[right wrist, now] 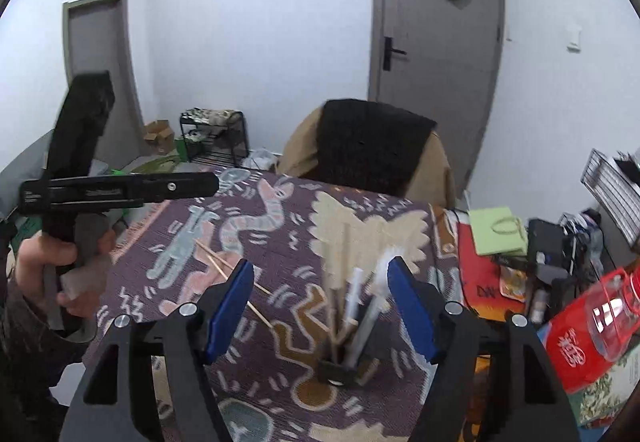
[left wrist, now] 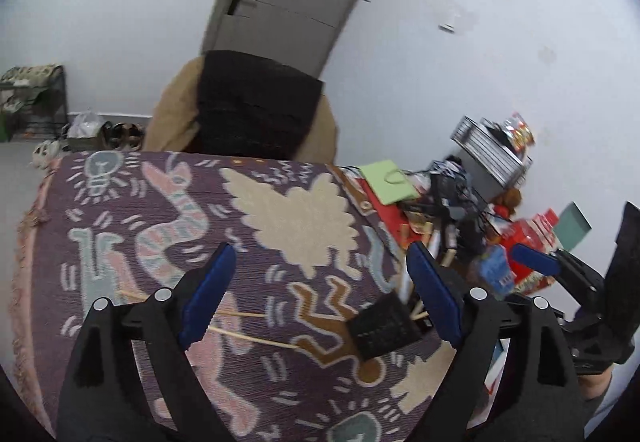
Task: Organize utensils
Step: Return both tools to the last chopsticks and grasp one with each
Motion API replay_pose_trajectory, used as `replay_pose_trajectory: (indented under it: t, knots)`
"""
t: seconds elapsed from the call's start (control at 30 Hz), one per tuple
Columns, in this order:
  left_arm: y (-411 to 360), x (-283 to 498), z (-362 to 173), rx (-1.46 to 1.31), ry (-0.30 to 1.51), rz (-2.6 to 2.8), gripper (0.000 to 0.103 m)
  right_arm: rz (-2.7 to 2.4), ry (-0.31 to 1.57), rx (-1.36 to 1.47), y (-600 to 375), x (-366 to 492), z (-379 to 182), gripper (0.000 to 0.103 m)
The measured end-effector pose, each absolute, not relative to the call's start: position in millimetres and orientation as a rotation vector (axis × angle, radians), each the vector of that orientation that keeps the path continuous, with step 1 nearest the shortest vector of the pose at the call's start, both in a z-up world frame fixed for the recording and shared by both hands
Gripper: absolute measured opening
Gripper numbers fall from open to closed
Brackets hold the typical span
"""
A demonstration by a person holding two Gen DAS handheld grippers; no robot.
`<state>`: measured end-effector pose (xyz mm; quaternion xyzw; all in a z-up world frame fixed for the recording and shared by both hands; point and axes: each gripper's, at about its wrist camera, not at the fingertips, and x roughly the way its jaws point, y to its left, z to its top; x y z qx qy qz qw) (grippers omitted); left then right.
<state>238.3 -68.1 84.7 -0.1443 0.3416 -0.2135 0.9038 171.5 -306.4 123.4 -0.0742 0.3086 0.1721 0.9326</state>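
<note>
Two wooden chopsticks [left wrist: 252,336] lie on the patterned purple cloth [left wrist: 256,250]; they also show in the right wrist view [right wrist: 224,266]. A black mesh utensil holder [left wrist: 382,328] stands on the cloth toward the right edge. In the right wrist view the holder [right wrist: 338,370] carries several wooden and white utensils [right wrist: 360,302]. My left gripper [left wrist: 320,294] is open and empty above the cloth, between the chopsticks and the holder. My right gripper [right wrist: 320,298] is open and empty, just above the holder's utensils.
A brown chair with a black cover [right wrist: 372,150] stands behind the table. Clutter fills the right side: a green paper bag [right wrist: 500,230], red packaging [right wrist: 576,342], cables and boxes [left wrist: 460,202]. The left gripper's body and the hand holding it [right wrist: 68,210] are at the left.
</note>
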Motion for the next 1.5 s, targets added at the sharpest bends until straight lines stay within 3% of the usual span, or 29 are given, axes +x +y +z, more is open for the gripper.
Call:
replay_pose_trajectory:
  t: [0.5,0.83,1.23,1.5]
  knots:
    - [30.1,243.0,41.6,-0.423,0.769,-0.29,0.086,0.506,0.688,-0.237,-219.3,186.5,98.7,0.045]
    - [67.3,261.0,-10.8,-0.531,0.861,-0.241,0.062,0.518,0.798,-0.301,-181.8,206.5,38.4,0.038]
    - [77.3,293.6,-74.2,-0.618,0.968,-0.185,0.05,0.476,0.943,-0.316,-185.6,221.7,-40.3,0.036]
    - [78.0,317.2,-113.3,-0.67,1.026,-0.13,0.048,0.435,1.018,-0.307,-193.0,236.2,-84.7,0.034]
